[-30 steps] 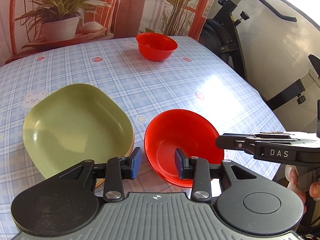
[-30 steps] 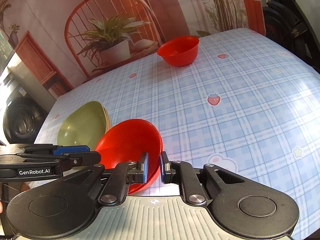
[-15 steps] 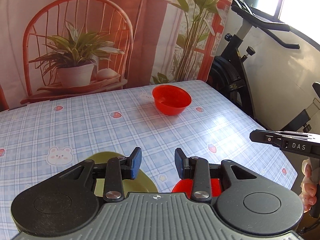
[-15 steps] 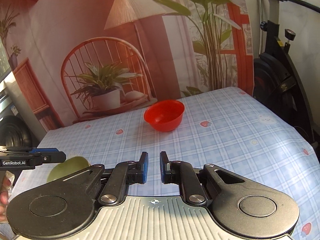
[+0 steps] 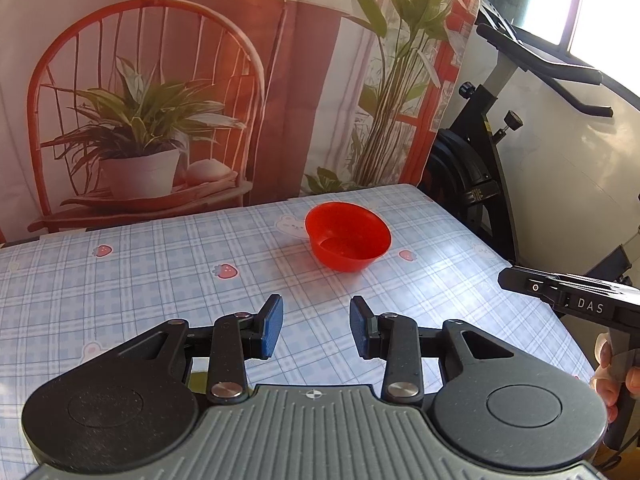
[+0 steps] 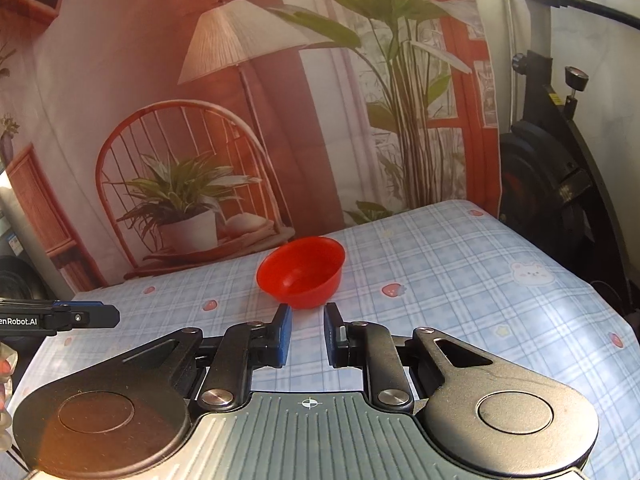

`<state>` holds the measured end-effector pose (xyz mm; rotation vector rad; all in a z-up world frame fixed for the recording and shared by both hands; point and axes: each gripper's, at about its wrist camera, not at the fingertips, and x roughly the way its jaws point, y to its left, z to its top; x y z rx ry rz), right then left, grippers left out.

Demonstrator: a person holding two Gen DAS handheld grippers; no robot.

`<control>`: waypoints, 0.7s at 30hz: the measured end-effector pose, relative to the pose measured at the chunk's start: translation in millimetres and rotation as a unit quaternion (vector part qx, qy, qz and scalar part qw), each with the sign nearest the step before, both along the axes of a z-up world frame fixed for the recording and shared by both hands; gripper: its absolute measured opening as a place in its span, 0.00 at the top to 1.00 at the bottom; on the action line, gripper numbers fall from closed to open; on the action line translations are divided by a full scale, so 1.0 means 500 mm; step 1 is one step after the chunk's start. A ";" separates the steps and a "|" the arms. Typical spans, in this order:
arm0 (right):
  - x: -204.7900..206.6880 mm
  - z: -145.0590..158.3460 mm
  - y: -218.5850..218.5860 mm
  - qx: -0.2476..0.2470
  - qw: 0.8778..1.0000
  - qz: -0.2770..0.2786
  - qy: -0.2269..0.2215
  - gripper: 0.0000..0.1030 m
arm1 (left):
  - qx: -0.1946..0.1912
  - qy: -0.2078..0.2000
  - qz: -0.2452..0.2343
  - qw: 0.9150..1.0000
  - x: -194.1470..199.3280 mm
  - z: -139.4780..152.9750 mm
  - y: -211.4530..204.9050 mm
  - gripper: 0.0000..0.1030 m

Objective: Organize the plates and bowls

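One red bowl [image 5: 347, 246] sits alone toward the far end of the worktop [image 5: 120, 280], upright and empty on the blue checked cloth, close to the printed backdrop of a chair and potted plant. Nothing else from the job shows on the cloth in either wrist view, apart from a sliver of green just under the left gripper [image 5: 316, 330], too hidden to name.

The left gripper hangs above the near part of the worktop with its jaws spread and nothing between them. The right gripper [image 6: 307, 334] points at the bowl from the near side, well short of it; its jaws have just been opening, stand a narrow gap apart, and hold nothing. Each gripper shows at the edge of the other's view, with a person's fingers around the right handle.

To my eye this bowl is the piece left to gather. It is untouched and stands apart, so reaching, gripping its rim and carrying it to join the other dishes all remain. How much is already stacked cannot be judged from here.
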<state>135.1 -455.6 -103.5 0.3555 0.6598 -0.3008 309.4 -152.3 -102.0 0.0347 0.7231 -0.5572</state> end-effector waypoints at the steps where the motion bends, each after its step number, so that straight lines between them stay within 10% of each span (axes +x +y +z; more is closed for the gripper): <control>1: 0.008 -0.013 -0.010 -0.001 1.000 -0.003 -0.008 0.83 | 0.000 -0.003 0.002 1.000 0.009 -0.004 -0.008 0.63; 21: 0.225 -0.229 -0.140 0.041 0.999 -0.022 -0.023 0.79 | 0.004 0.032 -0.001 0.999 0.249 -0.143 -0.202 0.63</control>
